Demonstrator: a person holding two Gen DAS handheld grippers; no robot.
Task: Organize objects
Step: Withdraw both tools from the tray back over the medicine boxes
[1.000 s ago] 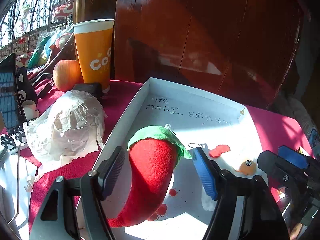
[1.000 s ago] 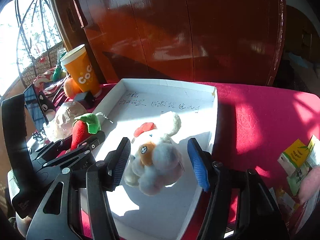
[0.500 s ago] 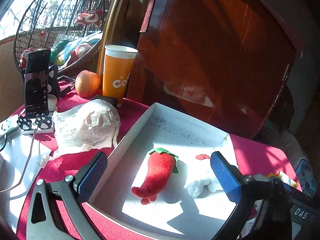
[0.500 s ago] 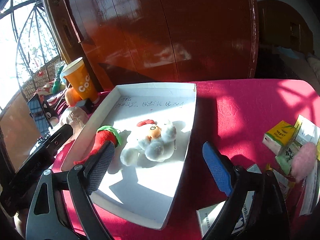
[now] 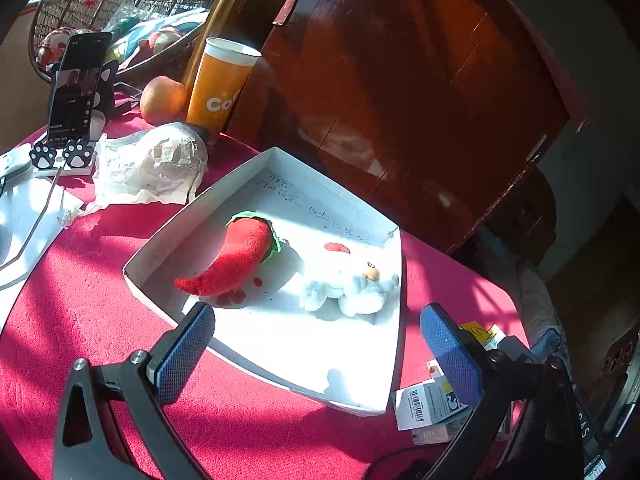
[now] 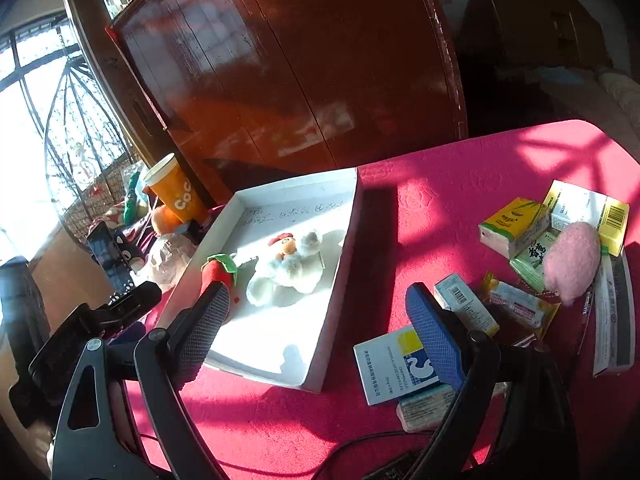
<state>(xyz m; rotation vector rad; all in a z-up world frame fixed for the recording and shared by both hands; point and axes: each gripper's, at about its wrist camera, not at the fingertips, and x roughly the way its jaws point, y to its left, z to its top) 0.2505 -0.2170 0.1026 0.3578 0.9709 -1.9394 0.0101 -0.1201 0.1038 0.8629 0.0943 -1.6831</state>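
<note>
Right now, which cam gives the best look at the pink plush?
Right wrist view. The pink plush is fully visible there, sunlit, lying on the pile of small boxes to the right of the white tray. The left wrist view does not show it at all; only the pile's near packets appear.

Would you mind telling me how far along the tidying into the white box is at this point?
Done: the red chili plush and the white chicken plush lie in the white box. In hand: nothing; the left gripper and right gripper are open and empty. Left: the pink plush and the small cartons on the red cloth.
</note>
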